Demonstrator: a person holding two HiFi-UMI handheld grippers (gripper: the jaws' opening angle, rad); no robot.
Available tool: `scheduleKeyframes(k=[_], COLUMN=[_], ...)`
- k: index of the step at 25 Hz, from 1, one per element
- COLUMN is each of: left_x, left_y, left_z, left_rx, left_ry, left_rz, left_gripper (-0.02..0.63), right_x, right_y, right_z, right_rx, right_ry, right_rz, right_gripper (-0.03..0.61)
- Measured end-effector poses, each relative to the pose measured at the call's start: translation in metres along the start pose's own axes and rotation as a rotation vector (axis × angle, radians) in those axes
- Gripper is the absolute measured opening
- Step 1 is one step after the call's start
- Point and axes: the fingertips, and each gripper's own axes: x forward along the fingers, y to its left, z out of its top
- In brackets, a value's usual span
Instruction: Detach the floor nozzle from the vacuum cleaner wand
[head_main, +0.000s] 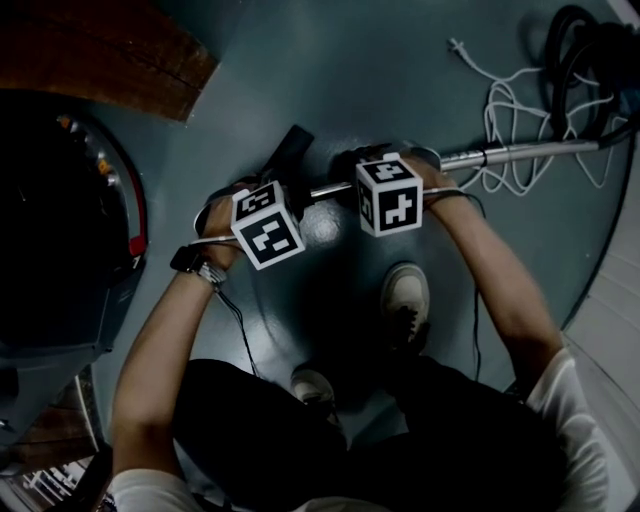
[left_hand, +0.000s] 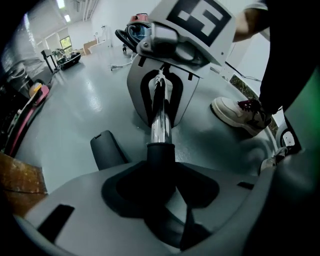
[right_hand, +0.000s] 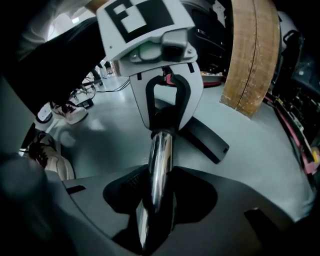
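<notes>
From the head view, the person is leaning over the grey floor (head_main: 400, 70) and holding the left claw (head_main: 264, 224) and right claw (head_main: 388, 194) close together on the vacuum's chrome wand (head_main: 520, 152). The wand is running off to the right, past a loose white cord (head_main: 505, 110). The black floor nozzle (head_main: 290, 150) is lying just beyond the left claw, at the wand's near end.

In the left gripper view, the left claw is clamping partly closed around the black collar (left_hand: 161, 152) where the chrome tube enters. The nozzle head is resting on the floor just to the left.

In the right gripper view, the right claw is gripping the shiny wand itself, its jaws pressing on the tube. The left claw is facing it, with the nozzle behind.
</notes>
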Motion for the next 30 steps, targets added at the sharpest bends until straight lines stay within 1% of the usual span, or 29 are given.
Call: scheduleKeyframes(k=[4, 6, 7, 10, 12, 17, 19, 21, 22, 24, 25, 26, 28, 30], left_x=[-0.003, -0.004, -0.004, -0.008, -0.011, -0.015, -0.016, -0.018, -0.019, -0.022, -0.024, -0.026, -0.032, -0.036], left_y=[-0.002, -0.001, 0.001, 0.012, 0.019, 0.033, 0.039, 0.043, 0.043, 0.041, 0.041, 0.042, 0.042, 0.04], left_z=[0.002, 0.004, 0.005, 0.01, 0.012, 0.009, 0.009, 0.011, 0.012, 0.015, 0.016, 0.017, 0.018, 0.017], left_rx=[-0.054, -0.061, -0.051, 0.021, 0.065, 0.187, 0.216, 0.21, 0.191, 0.151, 0.149, 0.166, 0.229, 0.256], left_ry=[-0.01, -0.02, -0.03, -0.056, -0.056, -0.014, 0.002, -0.001, -0.016, -0.071, -0.101, -0.125, -0.152, -0.164], left_rz=[-0.06, -0.064, -0.042, 0.084, 0.149, 0.275, 0.314, 0.328, 0.315, 0.278, 0.274, 0.283, 0.321, 0.35], left_gripper=[0.179, 0.179, 0.179, 0.178, 0.176, 0.173, 0.172, 0.17, 0.169, 0.17, 0.172, 0.176, 0.196, 0.256], right_x=[-0.002, -0.002, -0.002, -0.003, -0.005, -0.008, -0.007, -0.006, -0.007, -0.008, -0.009, -0.011, -0.016, -0.022], right_y=[0.0, 0.0, -0.002, -0.009, -0.016, -0.03, -0.035, -0.037, -0.036, -0.033, -0.032, -0.033, -0.038, -0.041], right_z=[-0.003, -0.003, -0.004, -0.006, -0.005, -0.005, -0.007, -0.01, -0.01, -0.011, -0.011, -0.011, -0.009, -0.004], right_rx=[-0.021, -0.009, 0.0, 0.024, 0.035, 0.078, 0.101, 0.128, 0.136, 0.141, 0.14, 0.139, 0.134, 0.129], right_ry=[0.019, 0.015, 0.009, -0.014, -0.029, -0.047, -0.045, -0.044, -0.046, -0.051, -0.052, -0.054, -0.061, -0.07], right_rz=[-0.022, -0.022, -0.023, -0.032, -0.043, -0.038, -0.03, -0.019, -0.01, 0.004, 0.005, 0.001, -0.011, -0.022], right_gripper=[0.16, 0.16, 0.16, 0.16, 0.158, 0.158, 0.158, 0.158, 0.158, 0.158, 0.158, 0.158, 0.158, 0.158])
